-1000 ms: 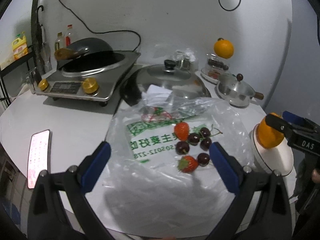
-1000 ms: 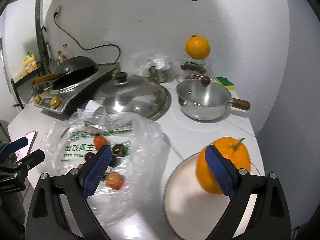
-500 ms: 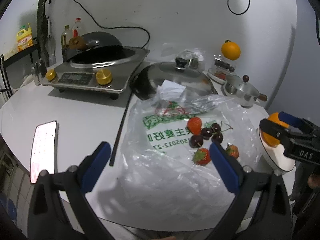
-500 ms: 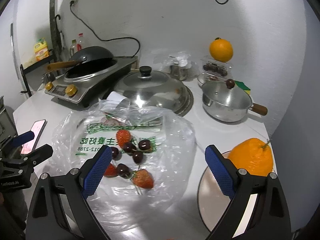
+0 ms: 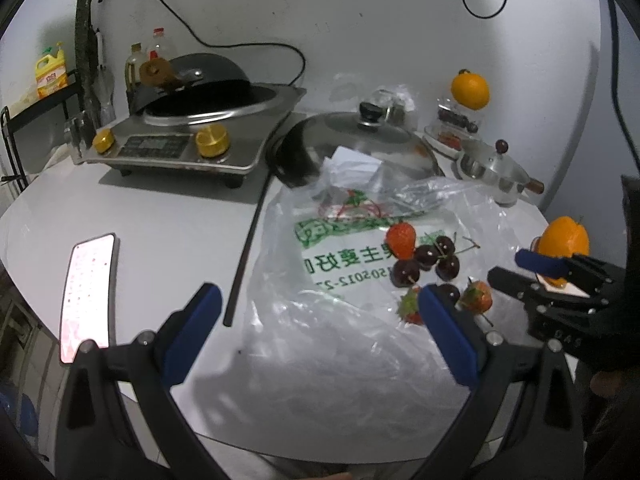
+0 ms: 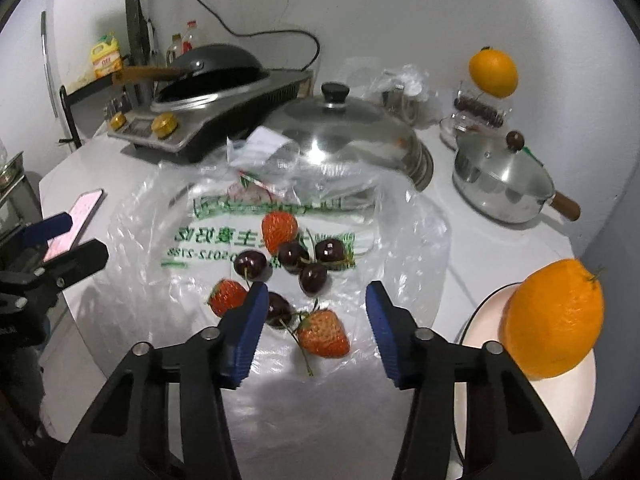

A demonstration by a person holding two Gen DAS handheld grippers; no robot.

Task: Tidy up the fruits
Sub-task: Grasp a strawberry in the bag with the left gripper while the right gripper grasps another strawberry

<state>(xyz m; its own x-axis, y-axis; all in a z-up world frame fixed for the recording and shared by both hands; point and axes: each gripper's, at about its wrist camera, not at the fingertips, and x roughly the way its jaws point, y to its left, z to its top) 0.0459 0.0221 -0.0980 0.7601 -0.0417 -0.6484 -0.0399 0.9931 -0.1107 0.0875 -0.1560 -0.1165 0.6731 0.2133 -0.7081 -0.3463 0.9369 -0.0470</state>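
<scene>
Three strawberries and several dark cherries [image 6: 294, 256] lie on a clear plastic bag [image 6: 180, 216] with green print. My right gripper [image 6: 316, 312] hovers low over them, its jaws closing. The nearest strawberry [image 6: 324, 332] sits between the blue pads, and neither pad touches it. One cherry [image 6: 278, 308] is partly hidden behind the left pad. An orange [image 6: 554, 318] rests on a white plate [image 6: 480, 312] to the right. My left gripper [image 5: 320, 304] is wide open over the bag's near side, its right finger in front of a strawberry [image 5: 410, 308].
Behind the bag are a large steel lid [image 6: 344, 132], a cooker with a dark wok [image 6: 208, 76], and a lidded saucepan [image 6: 500, 176]. Another orange [image 6: 493, 73] sits on a clear box. A lit phone [image 5: 88, 292] and a black rod [image 5: 248, 248] lie left.
My right gripper has swung left from the orange and plate to above the fruit on the bag, lower, and its jaws have narrowed. My left gripper has shifted slightly left.
</scene>
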